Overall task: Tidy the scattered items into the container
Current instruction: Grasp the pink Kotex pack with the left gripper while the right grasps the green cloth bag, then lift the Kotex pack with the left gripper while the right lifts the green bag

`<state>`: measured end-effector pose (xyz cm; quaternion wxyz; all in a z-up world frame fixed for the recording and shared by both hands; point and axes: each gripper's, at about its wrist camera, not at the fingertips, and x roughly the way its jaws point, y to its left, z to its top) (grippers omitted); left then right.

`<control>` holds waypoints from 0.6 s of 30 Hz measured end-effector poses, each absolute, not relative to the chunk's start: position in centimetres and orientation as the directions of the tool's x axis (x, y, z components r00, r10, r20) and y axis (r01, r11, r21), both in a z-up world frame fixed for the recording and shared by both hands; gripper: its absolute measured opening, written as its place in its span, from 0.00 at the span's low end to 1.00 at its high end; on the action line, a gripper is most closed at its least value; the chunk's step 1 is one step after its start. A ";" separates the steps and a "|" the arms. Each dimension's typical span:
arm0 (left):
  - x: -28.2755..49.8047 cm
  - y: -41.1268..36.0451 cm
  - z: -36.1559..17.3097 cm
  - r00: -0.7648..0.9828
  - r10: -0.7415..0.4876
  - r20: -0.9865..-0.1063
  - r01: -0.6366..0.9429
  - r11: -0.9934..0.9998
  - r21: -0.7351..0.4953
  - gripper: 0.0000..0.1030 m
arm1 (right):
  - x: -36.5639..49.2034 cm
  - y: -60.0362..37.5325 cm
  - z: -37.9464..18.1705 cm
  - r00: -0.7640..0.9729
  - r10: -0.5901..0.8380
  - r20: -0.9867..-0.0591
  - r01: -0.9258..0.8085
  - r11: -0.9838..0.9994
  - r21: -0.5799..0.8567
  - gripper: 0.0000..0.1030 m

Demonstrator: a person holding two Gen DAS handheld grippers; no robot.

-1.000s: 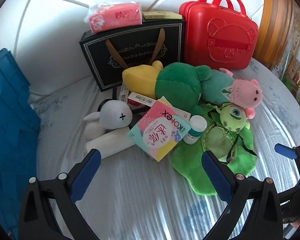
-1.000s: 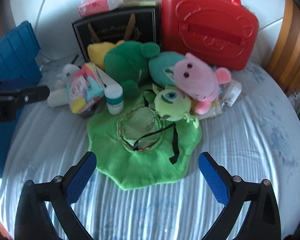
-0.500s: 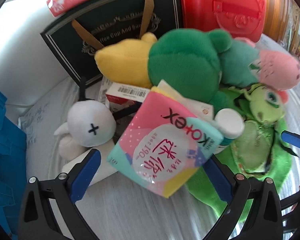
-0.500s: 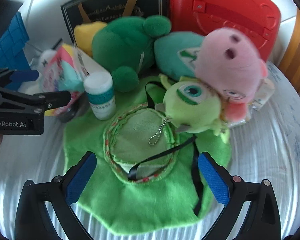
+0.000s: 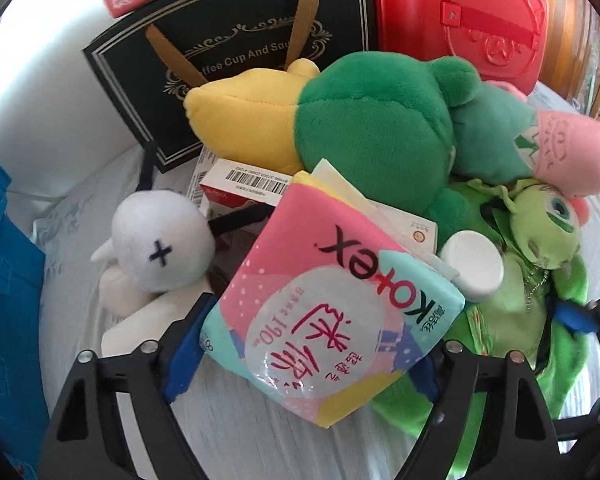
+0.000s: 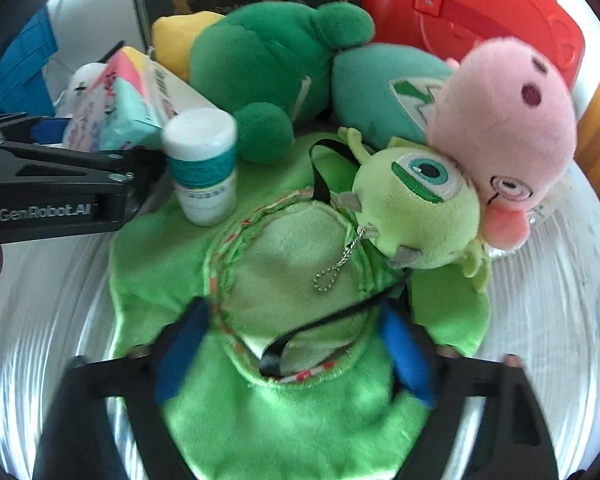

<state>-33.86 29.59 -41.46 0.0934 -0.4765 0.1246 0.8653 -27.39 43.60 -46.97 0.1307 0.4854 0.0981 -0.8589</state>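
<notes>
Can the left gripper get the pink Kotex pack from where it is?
Probably yes. The left gripper has its jaws on either side of the pink Kotex pack, which lies on top of the pile with nothing over it. The jaws have just been closing around it.

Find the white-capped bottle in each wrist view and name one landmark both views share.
Left wrist: white-capped bottle sits right of centre, tucked against the pink Kotex pack's upper right edge.
Right wrist: it stands upright left of centre, on the green plush mat.
Shared landmark: the red suitcase at the top.
</notes>
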 end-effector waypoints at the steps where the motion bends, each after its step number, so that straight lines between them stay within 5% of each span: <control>1: -33.4 29.4 -41.3 -0.532 0.051 -0.845 -0.274 -0.955 0.115 0.80 | -27.0 43.5 -46.7 -0.501 -0.130 -0.856 0.325 -0.944 -0.047 0.35; 4: -31.9 28.9 -40.7 -0.548 0.061 -0.834 -0.253 -0.963 0.096 0.79 | -26.1 44.0 -46.2 -0.488 -0.154 -0.859 0.317 -0.948 -0.010 0.15; 18: -24.5 26.4 -38.5 -0.512 0.104 -0.853 -0.255 -0.966 0.035 0.77 | -17.4 49.5 -42.8 -0.344 -0.312 -0.886 0.254 -0.939 0.232 0.11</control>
